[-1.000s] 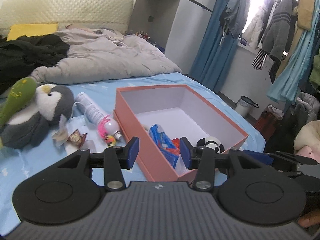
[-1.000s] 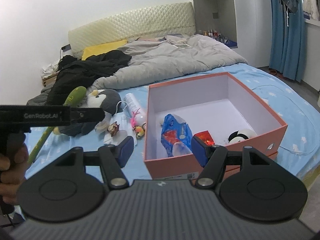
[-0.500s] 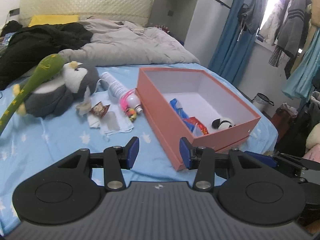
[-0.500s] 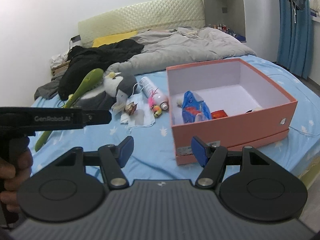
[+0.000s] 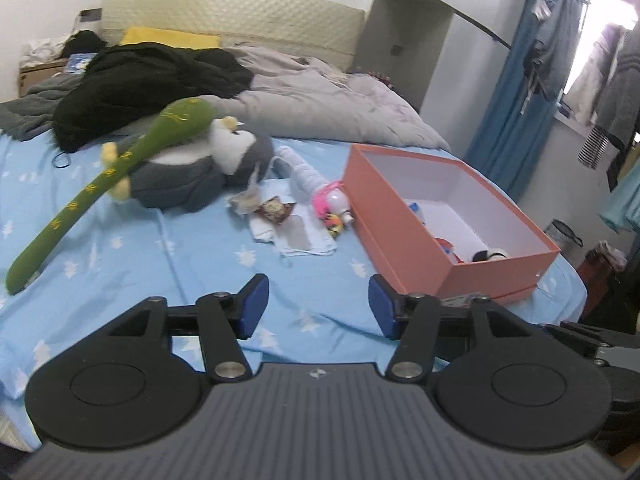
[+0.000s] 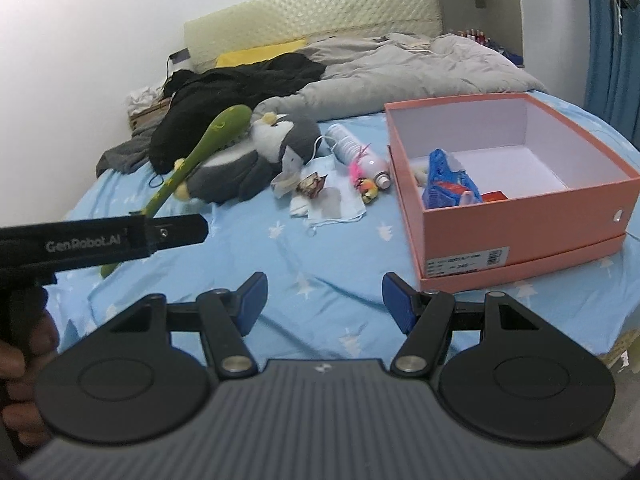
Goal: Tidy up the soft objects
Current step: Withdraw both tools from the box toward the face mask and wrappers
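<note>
I am in a bedroom of a home. Before me is a bed [image 5: 168,248] with a blue starred sheet, a grey duvet [image 5: 320,108], a yellow pillow [image 5: 168,37] and a padded headboard [image 5: 240,16]. Black clothes [image 5: 148,80] lie on it, with a plush penguin [image 5: 200,168]. At the window hang a blue curtain [image 5: 516,92] and clothes on a rail [image 5: 608,72].

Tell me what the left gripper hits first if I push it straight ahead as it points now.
Probably the blue bedsheet: the open, empty left gripper looks slightly down at bare sheet. Beyond lies the face mask, with the orange box off to the right. Depth is uncertain.
</note>
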### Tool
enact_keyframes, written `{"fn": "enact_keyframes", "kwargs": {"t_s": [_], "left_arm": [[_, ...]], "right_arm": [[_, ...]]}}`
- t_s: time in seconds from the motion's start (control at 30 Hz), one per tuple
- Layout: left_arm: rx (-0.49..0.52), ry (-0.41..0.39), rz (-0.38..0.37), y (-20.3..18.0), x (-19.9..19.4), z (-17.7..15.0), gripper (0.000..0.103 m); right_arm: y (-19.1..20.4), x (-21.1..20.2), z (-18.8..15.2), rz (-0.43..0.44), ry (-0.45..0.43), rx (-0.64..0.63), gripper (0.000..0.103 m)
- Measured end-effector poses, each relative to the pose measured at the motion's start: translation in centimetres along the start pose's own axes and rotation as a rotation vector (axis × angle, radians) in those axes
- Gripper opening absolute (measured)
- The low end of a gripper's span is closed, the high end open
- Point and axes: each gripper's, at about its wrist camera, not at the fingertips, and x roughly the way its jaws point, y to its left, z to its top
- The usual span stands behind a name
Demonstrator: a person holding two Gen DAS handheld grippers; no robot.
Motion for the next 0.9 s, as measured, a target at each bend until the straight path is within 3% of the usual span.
{"fn": "enact_keyframes", "kwargs": {"t_s": [0.37,0.8,0.9], "left_arm": [[-0.07,0.021,-0.001,3.2,1.7,-0.2,0.065],[-0.058,0.047,0.029,6.6,11.7,0.5,0.065],[-0.044,0.056,0.04,7.4,14.2,1.0,0.065]], "right_arm": [[2.2,2.0,-0.1,-0.014,0.005,-0.072,0.066],[1.9,9.8,0.5,0.013,0.024,-0.116,0.066],[1.5,12.0,1.0,-0.018,0.033,-0.079,0.066]]}}
